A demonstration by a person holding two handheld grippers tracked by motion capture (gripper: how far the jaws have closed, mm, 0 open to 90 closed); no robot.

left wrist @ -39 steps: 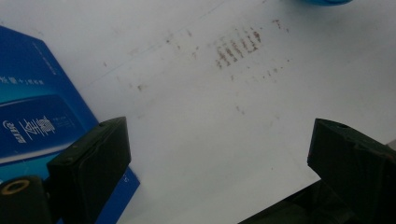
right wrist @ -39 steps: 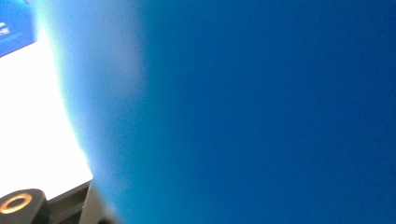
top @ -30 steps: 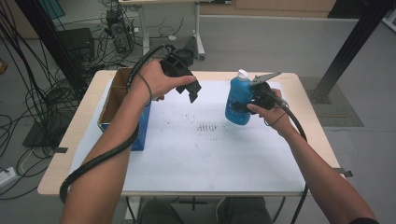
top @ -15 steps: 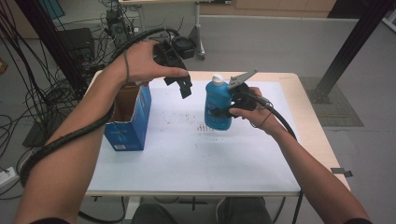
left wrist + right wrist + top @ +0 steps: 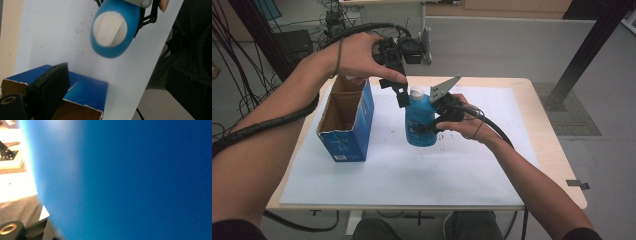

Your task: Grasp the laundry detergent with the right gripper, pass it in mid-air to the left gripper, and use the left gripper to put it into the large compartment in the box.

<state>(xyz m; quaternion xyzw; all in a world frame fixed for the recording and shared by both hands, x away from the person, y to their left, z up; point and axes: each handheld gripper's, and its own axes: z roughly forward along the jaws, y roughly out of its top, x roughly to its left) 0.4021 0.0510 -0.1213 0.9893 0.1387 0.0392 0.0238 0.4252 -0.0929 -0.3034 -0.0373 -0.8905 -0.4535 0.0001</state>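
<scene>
A: Entry, bottle orientation. Your blue bottle (image 5: 420, 122) stands upright near the middle of the white sheet (image 5: 412, 175) that covers the table (image 5: 557, 165), long axis vertical, white cap (image 5: 416, 92) pointing up. In the left gripper view you look almost straight down that axis: the cap (image 5: 110, 28) reads as a white disc with a raised bar across it, set in an oval blue shoulder (image 5: 117, 47).

B: Any writing?

A: A pale label patch sits on the bottle's front in the high view, but the print is too small to read. The blue carton (image 5: 347, 125) carries a small white panel low on its near face, also unreadable.

B: Appearance?

A: Smooth, glossy blue plastic, oval in section, wider at the base than at the neck. In the right gripper view its wall (image 5: 130, 180) is a blurred blue surface pressed close to the lens.

B: Your grippers?

A: Your right gripper (image 5: 432, 122) clamps the bottle's body from the right side, 1 jaw on each face. Your left gripper (image 5: 401, 92) hangs above and just left of the cap, tips down; I cannot tell how far its jaws are parted.

B: Carton?

A: Upright, top open, brown inside, just left of the bottle and apart from it.
</scene>
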